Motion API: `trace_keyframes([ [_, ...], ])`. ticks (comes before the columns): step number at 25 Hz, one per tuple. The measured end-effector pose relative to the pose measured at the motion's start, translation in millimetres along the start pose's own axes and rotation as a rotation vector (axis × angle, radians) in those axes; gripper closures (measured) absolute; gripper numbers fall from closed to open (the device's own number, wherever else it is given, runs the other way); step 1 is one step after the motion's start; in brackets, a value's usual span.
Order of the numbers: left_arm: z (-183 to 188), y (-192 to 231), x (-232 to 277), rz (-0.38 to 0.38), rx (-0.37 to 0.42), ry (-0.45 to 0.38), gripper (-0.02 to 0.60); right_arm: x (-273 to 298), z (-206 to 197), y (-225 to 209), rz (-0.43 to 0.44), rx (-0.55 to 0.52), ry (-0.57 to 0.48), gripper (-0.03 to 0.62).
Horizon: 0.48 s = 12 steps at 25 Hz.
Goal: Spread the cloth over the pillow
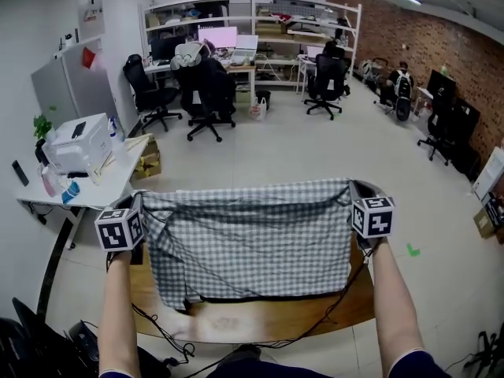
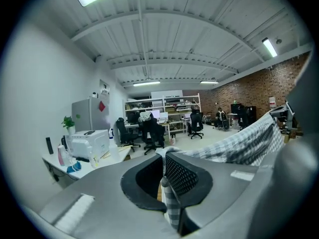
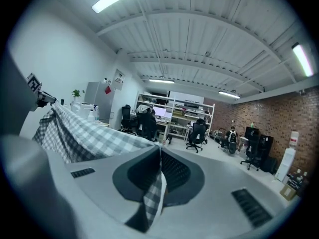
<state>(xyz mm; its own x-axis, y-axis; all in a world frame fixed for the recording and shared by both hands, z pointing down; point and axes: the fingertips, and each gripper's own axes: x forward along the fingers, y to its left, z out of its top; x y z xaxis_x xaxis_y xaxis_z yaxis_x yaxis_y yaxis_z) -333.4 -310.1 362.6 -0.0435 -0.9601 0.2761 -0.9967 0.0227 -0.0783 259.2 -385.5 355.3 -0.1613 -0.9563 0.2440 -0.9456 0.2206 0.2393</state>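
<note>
– Both top corners of the checked cloth (image 1: 248, 235) are held?
– Yes. The left gripper (image 1: 135, 205) has its fingers (image 2: 187, 176) shut tight on one corner, and the right gripper (image 1: 356, 190) pinches the other, with fabric hanging out between its closed fingers.
– Where is the cloth?
– Stretched in the air between them, hanging down over the wooden table (image 1: 260, 321); I can't tell if it touches
</note>
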Motion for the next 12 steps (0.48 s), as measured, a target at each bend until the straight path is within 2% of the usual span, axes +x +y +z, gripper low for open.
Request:
trace_keyframes([
  [12, -23, -1, 107, -0.013, -0.022, 0.095, 0.572, 80, -19, -6, -0.015, 0.007, 0.089, 0.571],
])
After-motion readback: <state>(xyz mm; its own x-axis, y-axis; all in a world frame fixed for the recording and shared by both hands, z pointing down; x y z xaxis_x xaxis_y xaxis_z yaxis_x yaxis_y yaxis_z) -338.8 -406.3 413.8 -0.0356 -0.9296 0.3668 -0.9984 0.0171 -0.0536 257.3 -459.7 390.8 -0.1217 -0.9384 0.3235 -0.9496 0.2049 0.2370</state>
